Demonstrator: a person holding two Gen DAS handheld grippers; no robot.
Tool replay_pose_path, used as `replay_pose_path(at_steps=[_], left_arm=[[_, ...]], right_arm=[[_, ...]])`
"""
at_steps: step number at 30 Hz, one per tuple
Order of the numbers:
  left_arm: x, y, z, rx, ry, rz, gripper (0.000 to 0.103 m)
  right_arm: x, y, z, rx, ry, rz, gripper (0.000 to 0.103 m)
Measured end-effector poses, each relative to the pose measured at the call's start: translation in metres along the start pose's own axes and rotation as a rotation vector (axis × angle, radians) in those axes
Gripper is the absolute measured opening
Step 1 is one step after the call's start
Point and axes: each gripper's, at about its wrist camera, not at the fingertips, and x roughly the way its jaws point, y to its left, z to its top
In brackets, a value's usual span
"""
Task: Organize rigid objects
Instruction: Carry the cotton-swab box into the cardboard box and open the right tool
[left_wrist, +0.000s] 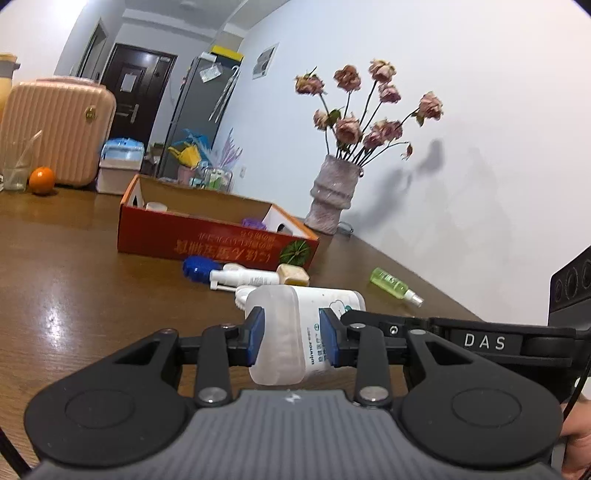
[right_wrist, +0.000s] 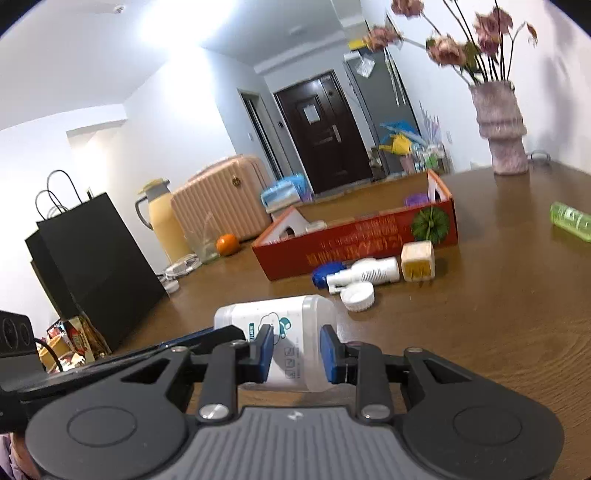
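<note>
A translucent white bottle (left_wrist: 291, 325) with a white label lies on its side on the brown table (left_wrist: 74, 288). My left gripper (left_wrist: 291, 336) is shut on one end of it. My right gripper (right_wrist: 297, 354) is shut on the same bottle (right_wrist: 280, 325) from the other side. Beyond it lie a white cap (right_wrist: 357, 295), a white spray bottle (right_wrist: 365, 274), a blue ridged piece (left_wrist: 197, 268), a beige cube jar (right_wrist: 417, 260) and a green spray bottle (left_wrist: 393, 285). A red cardboard box (left_wrist: 218, 240) stands open behind them with small items inside.
A vase of dried roses (left_wrist: 334, 192) stands by the wall at the table's far right. An orange (left_wrist: 41, 180), a glass (left_wrist: 16, 166) and a pink suitcase (left_wrist: 55, 129) are at the far left. Black paper bags (right_wrist: 92, 273) and a yellow thermos (right_wrist: 164, 218) stand at the table's left edge.
</note>
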Motion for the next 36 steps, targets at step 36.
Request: replay_pose_path(at_steps=[36], left_arm=[[0.411, 0.186, 0.197, -0.093, 0.402, 0.157, 0.028]], right_arm=[[0.403, -0.153, 0.237, 0.134, 0.333, -0.13, 0.027]])
